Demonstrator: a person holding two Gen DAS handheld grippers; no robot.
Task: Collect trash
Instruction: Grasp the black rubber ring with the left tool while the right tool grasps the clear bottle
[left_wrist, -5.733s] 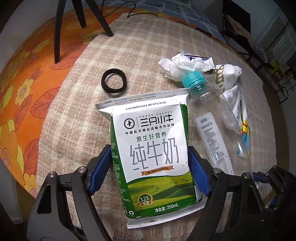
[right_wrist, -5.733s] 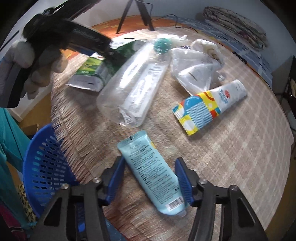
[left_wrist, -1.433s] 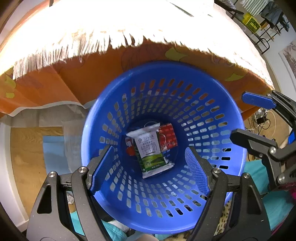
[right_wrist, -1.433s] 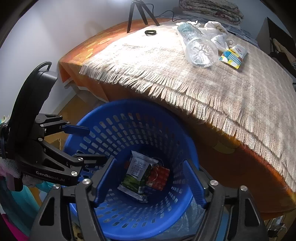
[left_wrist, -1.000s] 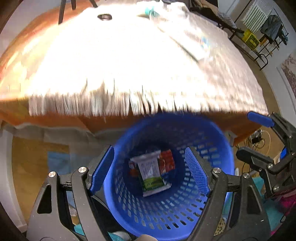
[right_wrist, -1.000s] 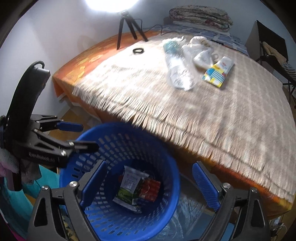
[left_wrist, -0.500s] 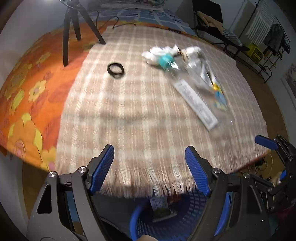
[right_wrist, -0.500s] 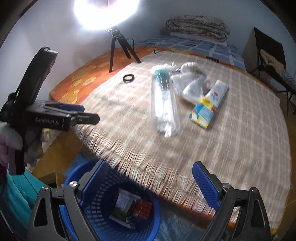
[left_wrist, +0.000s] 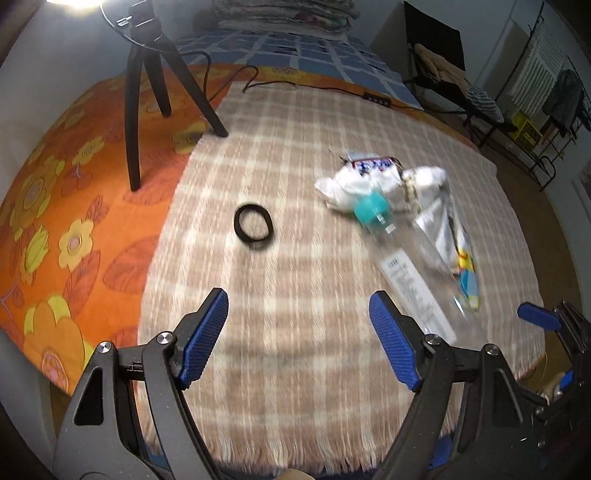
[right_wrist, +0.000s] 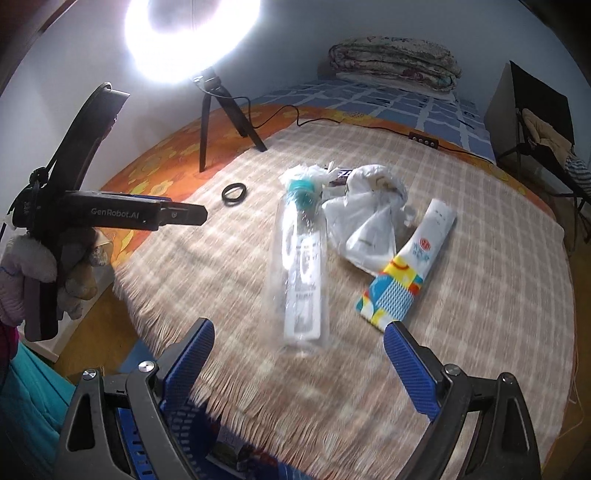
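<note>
The bottle (right_wrist: 303, 273) lies on its side on the checked cloth (right_wrist: 480, 314), teal cap (right_wrist: 302, 189) pointing away from the right gripper (right_wrist: 297, 363). It looks empty, so judge it light; the clear wall is thin, smooth and likely to dent or slip under a hard squeeze. Best hold: across the labelled mid-body, jaws square to the long axis, so that it cannot roll out.

The bottle's base sits just ahead of the right gripper, slightly left of centre between the spread fingers. The right gripper is wide apart and holds nothing.

The left gripper (left_wrist: 298, 334) is likewise spread and empty. From it, the bottle (left_wrist: 406, 266) lies ahead and to the right, near the right finger's tip.

Other trash:
- Crumpled bags (right_wrist: 364, 218): soft, near weightless; touching the bottle's cap end. Pinch a bunched fold.
- Tube (right_wrist: 404, 269): flat, pliable; just right of the bottle, partly under the bags.
- Black ring (right_wrist: 234, 193): apart, to the left.

The blue basket (right_wrist: 147, 443) shows below the cloth's fringe.
</note>
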